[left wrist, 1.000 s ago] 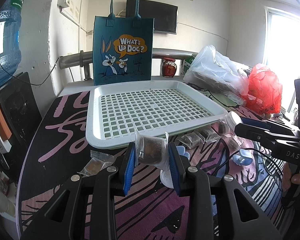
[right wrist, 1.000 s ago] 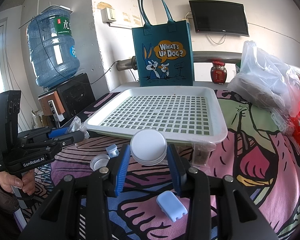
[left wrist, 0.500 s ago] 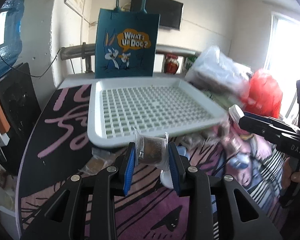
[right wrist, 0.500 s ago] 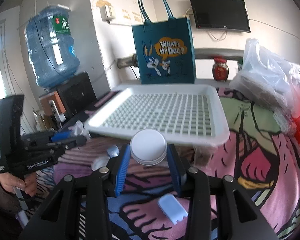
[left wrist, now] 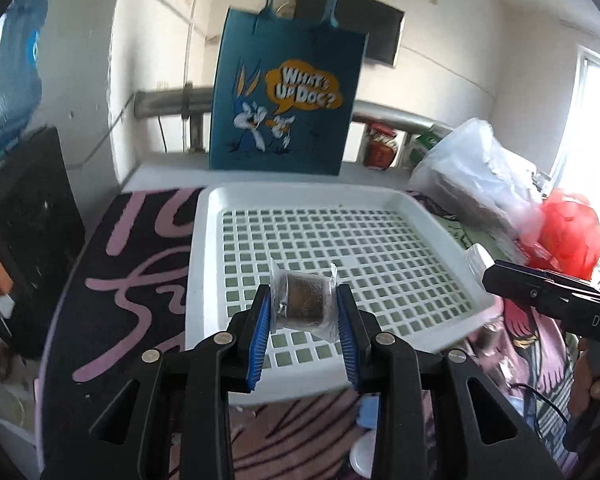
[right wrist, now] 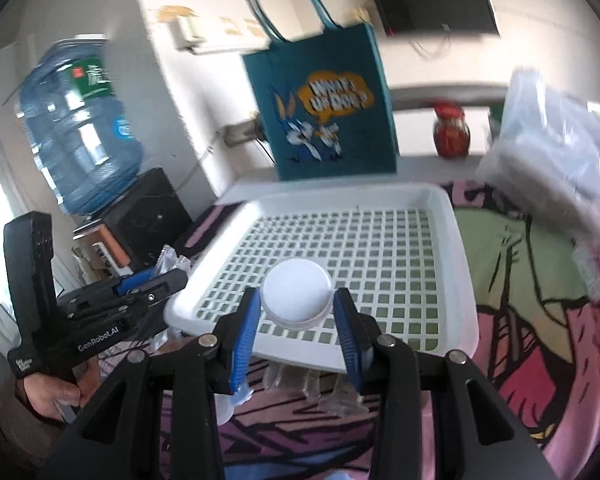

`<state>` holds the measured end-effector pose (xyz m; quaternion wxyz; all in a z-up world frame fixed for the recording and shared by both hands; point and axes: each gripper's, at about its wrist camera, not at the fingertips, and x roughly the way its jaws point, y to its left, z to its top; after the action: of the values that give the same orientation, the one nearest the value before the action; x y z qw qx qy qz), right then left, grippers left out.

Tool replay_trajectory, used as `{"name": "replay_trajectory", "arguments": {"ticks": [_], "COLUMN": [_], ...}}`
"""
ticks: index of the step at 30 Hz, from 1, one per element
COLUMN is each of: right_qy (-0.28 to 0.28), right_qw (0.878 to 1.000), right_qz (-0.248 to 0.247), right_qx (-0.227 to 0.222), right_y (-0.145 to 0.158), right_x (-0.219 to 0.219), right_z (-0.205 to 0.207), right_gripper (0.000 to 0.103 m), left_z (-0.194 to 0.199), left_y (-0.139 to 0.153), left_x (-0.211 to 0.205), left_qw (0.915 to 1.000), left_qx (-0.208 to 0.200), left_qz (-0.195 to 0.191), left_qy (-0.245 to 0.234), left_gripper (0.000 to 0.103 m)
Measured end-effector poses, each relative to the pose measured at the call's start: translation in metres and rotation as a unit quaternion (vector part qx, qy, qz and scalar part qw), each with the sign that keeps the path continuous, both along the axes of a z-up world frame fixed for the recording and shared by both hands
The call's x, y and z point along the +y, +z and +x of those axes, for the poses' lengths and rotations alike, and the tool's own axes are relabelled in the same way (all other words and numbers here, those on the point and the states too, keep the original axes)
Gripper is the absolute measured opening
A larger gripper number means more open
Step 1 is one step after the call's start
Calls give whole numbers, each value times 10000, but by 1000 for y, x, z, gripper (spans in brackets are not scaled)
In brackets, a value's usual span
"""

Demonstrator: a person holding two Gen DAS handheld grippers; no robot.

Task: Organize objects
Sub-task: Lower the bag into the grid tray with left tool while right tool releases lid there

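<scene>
- Two grippers are working over one table, each clamped on its own thing.
- Nearest in the left wrist view, the left gripper is pinching a wrapped brown snack between its blue pads, the clear wrapper sticking up past them.
- Nearest in the right wrist view, the right gripper is squeezing a round white container by its sides, flat top facing the camera.
- Both held things are hanging above the near edge of the white tray, whose grid floor is showing bare.
- Just below the tray's near rim, several clear packets are lying on the patterned tablecloth, beside a small pale blue piece.
- At the left edge, a hand is gripping the left tool's handle.
- Farther right, a clear plastic bag and a red bag are sitting beside the tray.
- Behind the tray, a blue tote bag reading "WHAT'S UP DOC?" is standing upright, with a red-lidded jar to its right.
- Far left, a water bottle is resting on a black box.
</scene>
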<state>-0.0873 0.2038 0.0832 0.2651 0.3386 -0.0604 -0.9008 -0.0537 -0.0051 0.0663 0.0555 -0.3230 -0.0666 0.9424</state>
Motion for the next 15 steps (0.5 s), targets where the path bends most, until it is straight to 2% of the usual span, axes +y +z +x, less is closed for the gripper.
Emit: {"name": "replay_trajectory", "arguments": {"ticks": [2,8,15], "right_qy": [23,-11,-121], "right_qw": [9996,9966,9936], "right_qz": [86,488,801], "right_qx": [-260,-663,-782], "right_y": [-8,-28,-41], "right_x": [-3,-10,-18], "right_z": [-16,-49,-68], "right_gripper": [37,37,37], "left_z": [-8,-22,-36], "left_y": [-6,-17,-32], "left_x": [0,5,8], "left_qw": [9999,9997,9982], "left_qx": [-98,-246,-593], "left_qz": [0,-23,14], "left_qy": [21,14,57], "left_gripper": [30,30,30]}}
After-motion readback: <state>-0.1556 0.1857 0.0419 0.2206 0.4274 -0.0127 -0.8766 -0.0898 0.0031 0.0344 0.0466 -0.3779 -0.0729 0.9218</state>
